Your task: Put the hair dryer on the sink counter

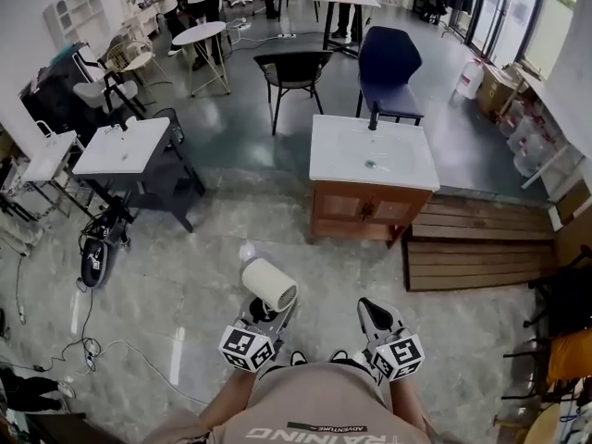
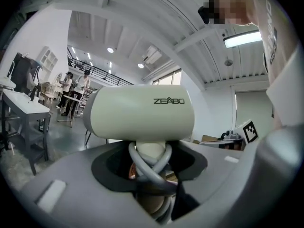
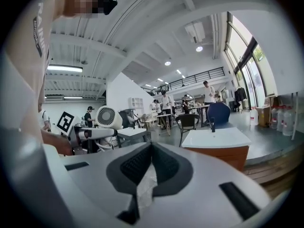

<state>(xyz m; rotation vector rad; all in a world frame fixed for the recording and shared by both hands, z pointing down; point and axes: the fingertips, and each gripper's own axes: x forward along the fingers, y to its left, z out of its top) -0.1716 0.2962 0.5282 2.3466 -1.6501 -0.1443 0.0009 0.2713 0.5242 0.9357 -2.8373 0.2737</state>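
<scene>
Gripping the hair dryer (image 1: 269, 285) by its cord-wrapped handle, the left gripper (image 1: 265, 315) holds it above the floor, well apart from the sink counter (image 1: 333, 160) ahead. The right gripper (image 1: 375, 320) is closed on nothing. Pickup looks done; approach and set-down remain.

Open floor (image 1: 305, 280) before sink counter (image 1: 335, 160)

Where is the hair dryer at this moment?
In the head view the hair dryer is low, left of centre, held in the left tongs, short of the sink counter ahead.
</scene>
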